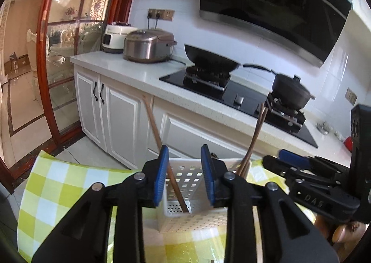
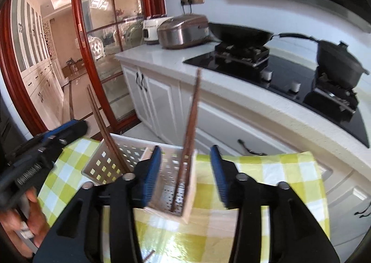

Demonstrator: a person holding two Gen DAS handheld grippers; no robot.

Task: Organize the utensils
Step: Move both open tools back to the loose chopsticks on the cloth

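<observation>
Left wrist view: the left gripper [image 1: 184, 175] points level over a white perforated utensil holder [image 1: 185, 178] on the green-checked tablecloth [image 1: 65, 184], its blue pads spread and empty. A single chopstick [image 1: 157, 137] leans in the holder's left compartment; more chopsticks [image 1: 254, 137] lean in the right one. The right gripper [image 1: 294, 161] reaches in from the right, its spacing unclear here. Right wrist view: right gripper [image 2: 185, 173], pads spread, empty, above the holder [image 2: 102, 158].

raised letters "das" on the black body of the right hand-held gripper [image 1: 299, 161]
</observation>
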